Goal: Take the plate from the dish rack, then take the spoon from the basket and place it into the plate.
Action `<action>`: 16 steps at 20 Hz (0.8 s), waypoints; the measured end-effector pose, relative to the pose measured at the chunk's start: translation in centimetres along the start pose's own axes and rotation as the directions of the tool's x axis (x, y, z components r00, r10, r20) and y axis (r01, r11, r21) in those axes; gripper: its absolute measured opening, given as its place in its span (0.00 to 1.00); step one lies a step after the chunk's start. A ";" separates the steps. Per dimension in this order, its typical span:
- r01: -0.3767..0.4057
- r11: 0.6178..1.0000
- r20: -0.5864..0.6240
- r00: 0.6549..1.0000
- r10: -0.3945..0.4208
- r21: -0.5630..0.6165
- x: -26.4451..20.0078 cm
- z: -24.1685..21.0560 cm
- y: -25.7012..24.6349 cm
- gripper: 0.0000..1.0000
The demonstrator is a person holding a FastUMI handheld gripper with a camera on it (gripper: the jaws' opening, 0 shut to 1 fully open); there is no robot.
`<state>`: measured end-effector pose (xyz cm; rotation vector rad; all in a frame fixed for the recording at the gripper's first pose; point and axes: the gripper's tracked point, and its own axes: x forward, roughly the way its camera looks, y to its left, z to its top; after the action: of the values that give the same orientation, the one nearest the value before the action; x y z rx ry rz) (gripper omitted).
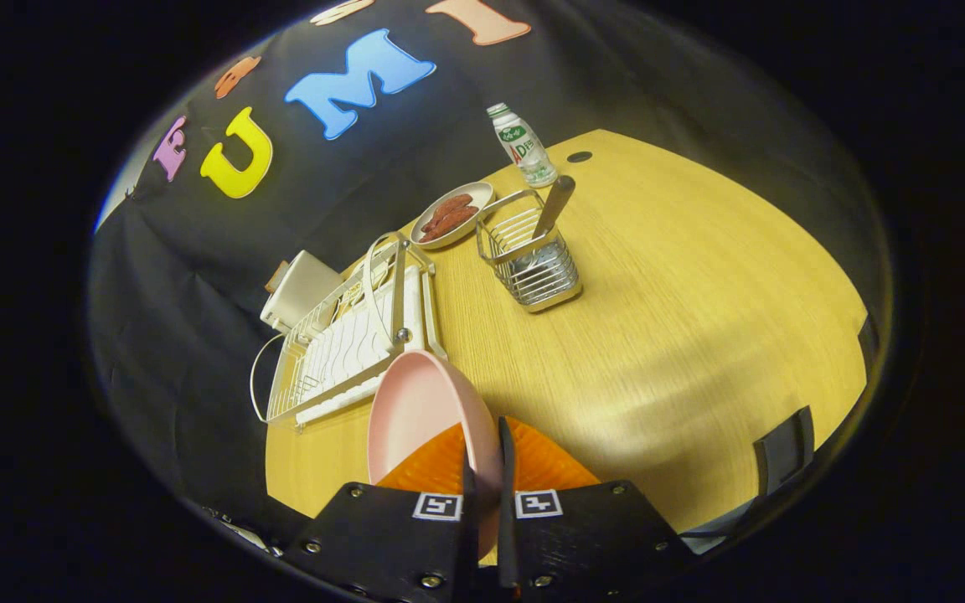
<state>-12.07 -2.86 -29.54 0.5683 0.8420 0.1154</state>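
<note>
— Two fingers (pixel 487 456) pinch the rim of the pink plate (pixel 420 410), clamped close together with the rim between them. The plate stands on edge, off the counter (pixel 658 335), just in front of the white dish rack (pixel 348 343).

— So what's the risk from here?

— Mostly the grasp. It's a thin edge hold on a smooth, curved rim, so I'd judge the plate could pivot or slip if it is swung quickly or tilted flat too fast. Its far edge is also close to the rack's near corner and the upright post there; a careless turn might clip it.

— And beyond that?

— Further out on the counter stands the wire basket (pixel 533 260), with the spoon (pixel 554 205) leaning in it, handle up. If the plate is set down too close to the basket, reaching for the spoon gets cramped, and the light basket could tip. Behind it sit a small dish of sausages (pixel 451 216) and a drink bottle (pixel 523 146), near enough to be knocked by a wide sweep.

— Best spot to set down?

— Probably the open counter to the right of the rack.
</note>
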 end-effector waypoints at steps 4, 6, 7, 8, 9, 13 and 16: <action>-0.051 0.998 -0.044 0.998 0.052 0.029 2.2 -1.3 0.2 0.09; -0.060 0.998 -0.068 0.996 0.062 0.027 3.1 -2.1 0.1 0.09; -0.062 0.998 -0.081 0.995 0.064 0.029 3.4 -2.5 0.1 0.09; -0.059 0.998 -0.090 0.994 0.060 0.023 3.6 -2.8 0.0 0.09; -0.066 0.998 -0.095 0.993 0.067 0.013 3.9 -2.9 -0.1 0.09; -0.067 0.997 -0.094 0.993 0.069 0.024 4.5 -2.7 -0.2 0.14; -0.033 0.999 -0.038 0.999 0.031 -0.043 3.5 -0.8 -1.3 0.31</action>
<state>-10.48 -2.53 -32.98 0.5399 0.8651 0.1740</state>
